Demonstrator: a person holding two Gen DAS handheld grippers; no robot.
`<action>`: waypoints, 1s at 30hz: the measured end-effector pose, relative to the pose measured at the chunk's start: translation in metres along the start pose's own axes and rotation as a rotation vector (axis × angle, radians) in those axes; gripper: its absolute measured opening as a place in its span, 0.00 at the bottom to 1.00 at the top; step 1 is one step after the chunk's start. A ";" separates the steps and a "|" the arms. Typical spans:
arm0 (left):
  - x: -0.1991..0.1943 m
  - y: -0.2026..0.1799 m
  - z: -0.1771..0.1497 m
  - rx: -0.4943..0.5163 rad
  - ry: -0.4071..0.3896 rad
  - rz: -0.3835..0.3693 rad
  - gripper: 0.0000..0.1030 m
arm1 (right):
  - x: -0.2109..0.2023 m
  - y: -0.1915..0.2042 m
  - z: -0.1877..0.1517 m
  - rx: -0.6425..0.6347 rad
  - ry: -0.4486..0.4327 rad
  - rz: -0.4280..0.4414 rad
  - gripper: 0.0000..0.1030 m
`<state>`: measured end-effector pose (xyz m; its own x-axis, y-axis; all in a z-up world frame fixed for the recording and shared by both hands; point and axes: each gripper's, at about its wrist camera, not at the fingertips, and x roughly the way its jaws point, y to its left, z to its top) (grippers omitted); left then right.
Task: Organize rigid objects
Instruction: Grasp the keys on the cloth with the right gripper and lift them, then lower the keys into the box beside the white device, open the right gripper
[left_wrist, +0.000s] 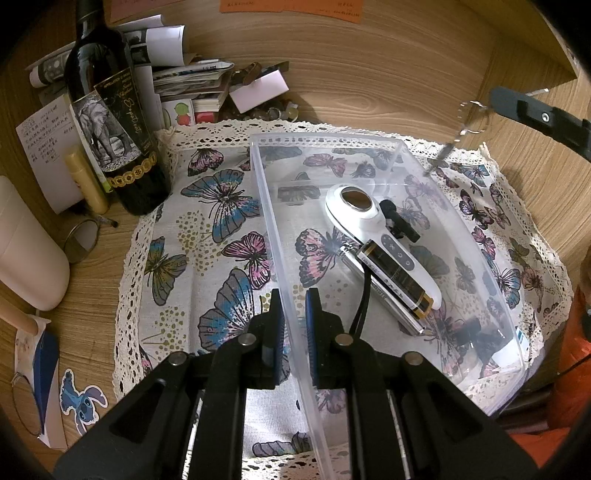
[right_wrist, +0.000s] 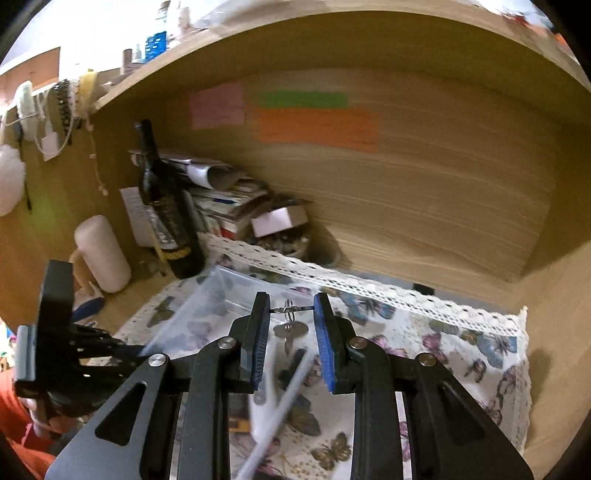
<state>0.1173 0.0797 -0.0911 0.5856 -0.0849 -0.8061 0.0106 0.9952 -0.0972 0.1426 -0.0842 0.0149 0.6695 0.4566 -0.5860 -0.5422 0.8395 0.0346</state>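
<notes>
A clear plastic bin (left_wrist: 373, 144) sits on a butterfly cloth (left_wrist: 207, 236). Inside lie a white handheld device (left_wrist: 364, 218), a black-and-gold battery (left_wrist: 397, 275), a silver tube and a small black clip (left_wrist: 400, 221). My left gripper (left_wrist: 293, 308) is shut on the bin's left wall. My right gripper (right_wrist: 290, 308) is shut on a key ring with keys (right_wrist: 290, 328), holding it above the bin's far right corner; the keys also show in the left wrist view (left_wrist: 463, 127). The right wrist view is blurred.
A dark wine bottle (left_wrist: 110, 122), a yellow tube (left_wrist: 86, 181), a white bottle (left_wrist: 27, 247), stacked papers (left_wrist: 192, 77) and small clutter stand at the back left. Wooden shelf walls (left_wrist: 406, 66) enclose the space. A Stitch sticker (left_wrist: 83, 400) lies at front left.
</notes>
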 end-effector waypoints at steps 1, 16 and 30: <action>0.000 0.000 0.000 0.000 0.000 0.000 0.11 | 0.003 0.005 0.001 -0.011 0.006 0.008 0.22; 0.000 -0.001 0.000 -0.004 0.000 -0.003 0.11 | 0.075 0.046 -0.015 -0.119 0.200 0.088 0.22; 0.002 -0.001 0.001 -0.003 0.003 -0.010 0.11 | 0.079 0.026 -0.020 -0.077 0.241 0.065 0.34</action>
<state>0.1195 0.0785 -0.0924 0.5834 -0.0953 -0.8066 0.0145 0.9941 -0.1071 0.1714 -0.0325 -0.0464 0.4972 0.4175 -0.7606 -0.6231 0.7818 0.0219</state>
